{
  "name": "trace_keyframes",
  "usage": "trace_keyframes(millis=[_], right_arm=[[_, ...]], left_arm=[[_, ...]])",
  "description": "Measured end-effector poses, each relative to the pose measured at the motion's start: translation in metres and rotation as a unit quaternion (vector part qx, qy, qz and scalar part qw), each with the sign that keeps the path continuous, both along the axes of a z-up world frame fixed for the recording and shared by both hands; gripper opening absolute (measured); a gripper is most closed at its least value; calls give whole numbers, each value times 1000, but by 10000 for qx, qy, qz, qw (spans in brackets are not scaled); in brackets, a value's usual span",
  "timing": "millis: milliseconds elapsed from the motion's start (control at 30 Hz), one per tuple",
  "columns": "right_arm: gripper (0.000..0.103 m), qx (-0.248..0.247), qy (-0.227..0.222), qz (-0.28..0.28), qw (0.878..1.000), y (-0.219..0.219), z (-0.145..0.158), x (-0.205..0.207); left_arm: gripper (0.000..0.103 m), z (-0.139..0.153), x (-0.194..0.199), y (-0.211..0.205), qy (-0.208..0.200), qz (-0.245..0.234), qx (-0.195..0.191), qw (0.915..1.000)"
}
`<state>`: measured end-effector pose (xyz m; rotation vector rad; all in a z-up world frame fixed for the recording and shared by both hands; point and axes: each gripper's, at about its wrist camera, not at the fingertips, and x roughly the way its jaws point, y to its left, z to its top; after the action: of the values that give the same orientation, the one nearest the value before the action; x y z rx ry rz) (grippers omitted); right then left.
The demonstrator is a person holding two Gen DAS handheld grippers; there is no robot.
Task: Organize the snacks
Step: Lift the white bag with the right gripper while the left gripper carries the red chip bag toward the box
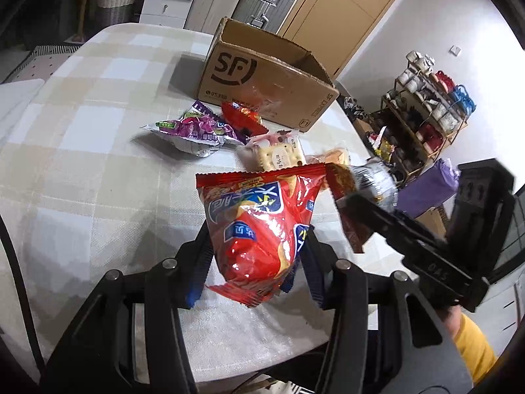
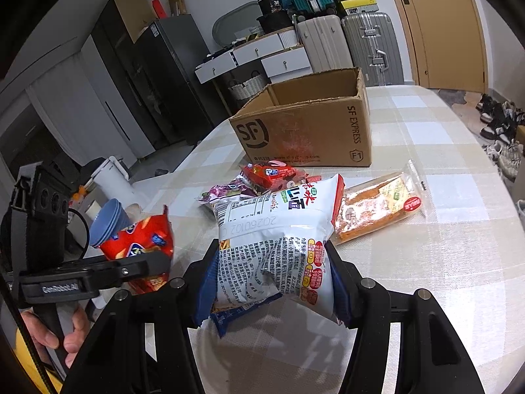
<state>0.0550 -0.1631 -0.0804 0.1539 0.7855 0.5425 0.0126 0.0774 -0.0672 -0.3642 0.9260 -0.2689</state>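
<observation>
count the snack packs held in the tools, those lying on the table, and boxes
held: 2, red bag, white bag
on the table: 4, purple pack, small red pack, cracker pack, orange cake pack
cardboard box: 1
total: 7

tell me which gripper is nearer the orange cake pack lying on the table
Right. The right gripper, shut on the white noodle bag, sits just beside the orange cake pack. The left gripper, holding the red chip bag, is farther off.

Checked tablecloth (image 2: 426,170), suitcases (image 2: 370,46) (two grey) — wooden door (image 2: 443,32).
</observation>
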Motion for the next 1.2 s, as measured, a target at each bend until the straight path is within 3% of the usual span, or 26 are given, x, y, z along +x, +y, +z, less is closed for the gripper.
trace_keyframes(millis=[367, 633, 767, 967, 1200], right_arm=[[59, 379, -68, -348, 9987, -20, 15, -17], [59, 702, -21, -291, 9971, -27, 45, -10], [59, 668, -281, -108, 9973, -20, 76, -3], [59, 672, -403, 54, 9969, -6, 110, 20], [59, 703, -305, -70, 9970, 0, 128, 61]], left_arm=[[47, -5, 0, 1, 129, 176, 45, 9998], [47, 43, -4, -4, -215, 124, 285, 9993], [47, 74, 3, -7, -547, 152, 523, 9970], [47, 101, 29, -9, -674, 87, 640, 9956], [47, 127, 77, -9, -730, 26, 742, 9946]])
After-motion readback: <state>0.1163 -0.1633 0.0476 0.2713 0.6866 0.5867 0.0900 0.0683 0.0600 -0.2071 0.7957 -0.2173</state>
